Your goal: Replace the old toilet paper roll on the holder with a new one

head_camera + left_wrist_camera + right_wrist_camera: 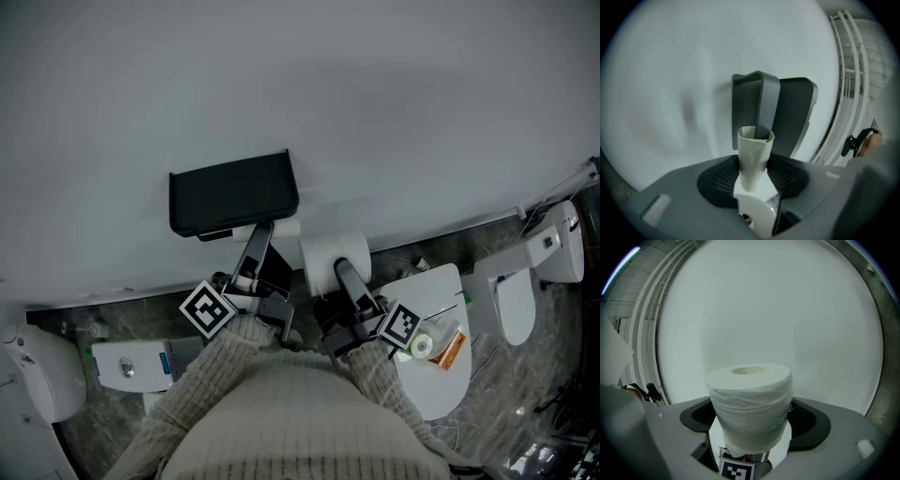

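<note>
On the pale wall (394, 94), a black holder (233, 193) is mounted, and both grippers are raised just below it. The left gripper (255, 262) is pointed up at the holder's underside, with its jaws partly closed and clamped on an empty cardboard tube (753, 154). In the left gripper view the tube is held upright with its open end uppermost. Its top edge is overlapped with the holder's dark arm, though whether the two touch cannot be told. A white railing (851, 84) is seen at the right edge of that view.

The right gripper (345, 279) is held just to the right of the left one, its jaws set wide and pressed on a new toilet paper roll (330, 253). In the right gripper view this roll is carried upright with its hollow core facing up and its outer sheets wrinkled, and the wall is seen behind it. In the head view the roll is placed near the holder's lower right corner, apart from it.

A marker cube (208, 309) is borne on each gripper, and knit sleeves (225, 361) are seen behind them. To the right, an orange packet (451, 350) is laid on a white lid (431, 389), and a white toilet (525, 291) is stood further right.
</note>
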The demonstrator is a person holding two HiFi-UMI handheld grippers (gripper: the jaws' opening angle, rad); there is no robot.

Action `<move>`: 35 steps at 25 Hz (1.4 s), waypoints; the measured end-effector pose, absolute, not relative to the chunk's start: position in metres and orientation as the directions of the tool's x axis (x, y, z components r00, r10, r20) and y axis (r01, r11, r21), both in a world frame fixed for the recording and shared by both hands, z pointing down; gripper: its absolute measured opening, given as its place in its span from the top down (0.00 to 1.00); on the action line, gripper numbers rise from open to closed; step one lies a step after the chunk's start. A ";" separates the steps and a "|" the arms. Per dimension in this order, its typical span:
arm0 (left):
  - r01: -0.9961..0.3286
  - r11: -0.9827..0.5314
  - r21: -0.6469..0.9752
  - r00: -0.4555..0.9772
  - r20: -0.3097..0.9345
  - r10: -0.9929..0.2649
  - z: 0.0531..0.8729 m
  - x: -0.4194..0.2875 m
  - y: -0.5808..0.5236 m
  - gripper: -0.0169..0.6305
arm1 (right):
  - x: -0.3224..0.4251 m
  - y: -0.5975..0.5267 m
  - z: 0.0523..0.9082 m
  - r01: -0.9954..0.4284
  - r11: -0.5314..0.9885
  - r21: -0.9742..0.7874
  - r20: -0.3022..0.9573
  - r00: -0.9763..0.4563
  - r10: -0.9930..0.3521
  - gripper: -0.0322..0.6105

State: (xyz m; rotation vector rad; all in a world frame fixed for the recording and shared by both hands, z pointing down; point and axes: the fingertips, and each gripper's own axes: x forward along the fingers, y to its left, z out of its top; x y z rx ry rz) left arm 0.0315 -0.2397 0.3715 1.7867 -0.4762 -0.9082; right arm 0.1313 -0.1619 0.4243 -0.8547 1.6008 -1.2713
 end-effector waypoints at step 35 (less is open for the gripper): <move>0.154 -0.311 0.938 0.787 -0.306 -0.535 0.390 0.111 -0.207 0.70 | 0.211 -0.127 0.426 0.000 0.215 -0.977 -0.214 -0.097 -0.972 0.23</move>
